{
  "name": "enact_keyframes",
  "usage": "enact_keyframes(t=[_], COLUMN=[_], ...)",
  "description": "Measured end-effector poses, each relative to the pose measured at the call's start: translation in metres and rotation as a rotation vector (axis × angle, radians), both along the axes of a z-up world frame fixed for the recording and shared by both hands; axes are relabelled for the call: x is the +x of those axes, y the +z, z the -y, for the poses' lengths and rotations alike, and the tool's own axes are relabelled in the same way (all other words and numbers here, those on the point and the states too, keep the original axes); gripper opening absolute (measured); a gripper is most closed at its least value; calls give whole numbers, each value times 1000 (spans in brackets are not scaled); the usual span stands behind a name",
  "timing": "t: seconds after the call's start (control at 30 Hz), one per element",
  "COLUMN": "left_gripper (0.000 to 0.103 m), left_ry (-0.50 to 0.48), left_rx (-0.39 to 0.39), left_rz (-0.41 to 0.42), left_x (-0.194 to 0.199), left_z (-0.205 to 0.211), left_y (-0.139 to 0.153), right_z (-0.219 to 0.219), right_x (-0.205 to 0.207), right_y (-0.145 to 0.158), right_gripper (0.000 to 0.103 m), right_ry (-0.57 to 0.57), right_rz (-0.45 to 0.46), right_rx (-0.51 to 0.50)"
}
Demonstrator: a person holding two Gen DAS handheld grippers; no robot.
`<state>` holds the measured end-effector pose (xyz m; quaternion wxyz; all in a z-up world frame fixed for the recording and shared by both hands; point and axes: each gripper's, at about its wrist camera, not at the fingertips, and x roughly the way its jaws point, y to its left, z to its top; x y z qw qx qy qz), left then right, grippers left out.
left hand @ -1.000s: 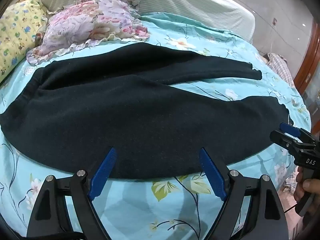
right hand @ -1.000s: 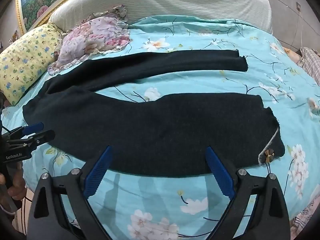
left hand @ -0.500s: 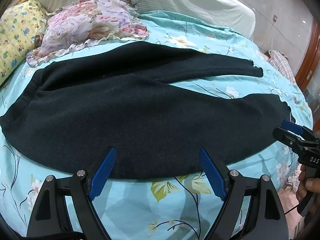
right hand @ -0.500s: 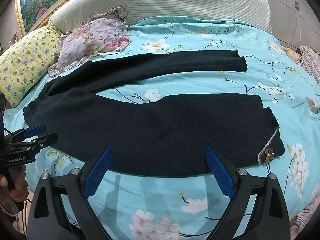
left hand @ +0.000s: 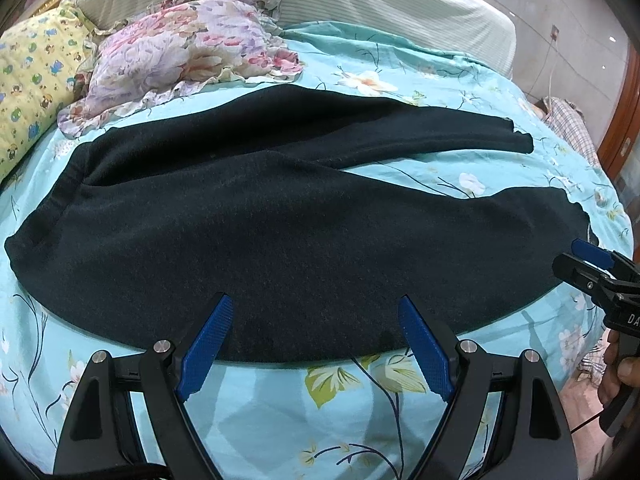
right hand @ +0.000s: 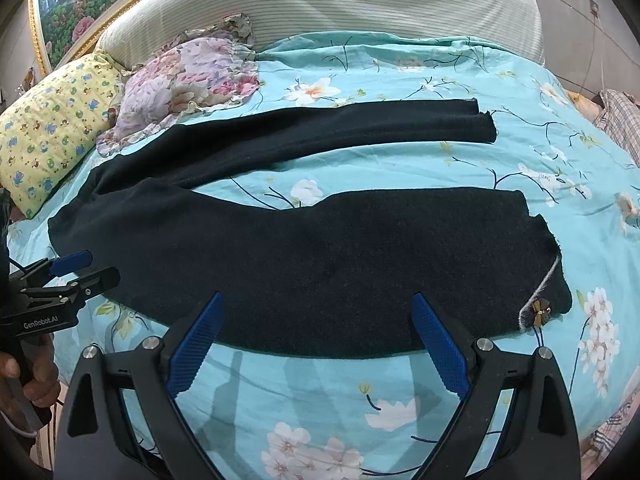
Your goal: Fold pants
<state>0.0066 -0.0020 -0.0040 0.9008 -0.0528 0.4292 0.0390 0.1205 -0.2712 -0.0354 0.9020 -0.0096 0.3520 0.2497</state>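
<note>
Dark pants (left hand: 280, 232) lie flat on a turquoise floral bedspread (left hand: 280, 408), waist at the left, two legs spread apart to the right. In the right wrist view the pants (right hand: 340, 264) show a small flower trim (right hand: 538, 312) at the near leg's hem. My left gripper (left hand: 316, 324) is open and empty just above the near edge of the pants near the waist; it also shows in the right wrist view (right hand: 86, 266). My right gripper (right hand: 316, 320) is open and empty above the near leg's edge; it also shows in the left wrist view (left hand: 578, 258).
A floral pillow (left hand: 188, 56) and a yellow pillow (left hand: 28, 88) lie at the head of the bed against a striped headboard (right hand: 320, 4). Plaid cloth (right hand: 620, 120) lies at the right side. A framed picture (right hand: 80, 12) hangs at the upper left.
Both grippers have moved slightly forward toward the near edge of the pants. The pants have not moved.
</note>
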Motion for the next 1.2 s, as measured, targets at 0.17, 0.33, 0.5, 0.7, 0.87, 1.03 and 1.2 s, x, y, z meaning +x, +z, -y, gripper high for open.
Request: enact_keyframes(t=[0.17,0.33,0.5,0.7,0.87,1.03,1.2], left_gripper=[86,86,86,86,86,86,86], left_ry=[-7,-14,-18,-37,-40,-48,-53], left_rx=[-6,-8,-14,-27,-36,-33,-33], left_rz=[-2,-3,-4,-5,-7,-12,-15], left_x=[2,1,1,1,3,4,4], left_z=[1,2,2,4,4,7,9], left_y=[0,1,1,3,3,3,3], right_z=[-1,0,2,3,5,7,7], right_x=[-1,-1,0,0,-1,1,2], right_y=[0,1,4,8,11,12,14], right_gripper=[94,94,94,94,94,94,94], right_ry=[-1,-7,-8,-3,-3,-5,-4], right_rz=[2,-5,-3,2,2,0,-1], right_rx=[2,4,12,24,36,44,52])
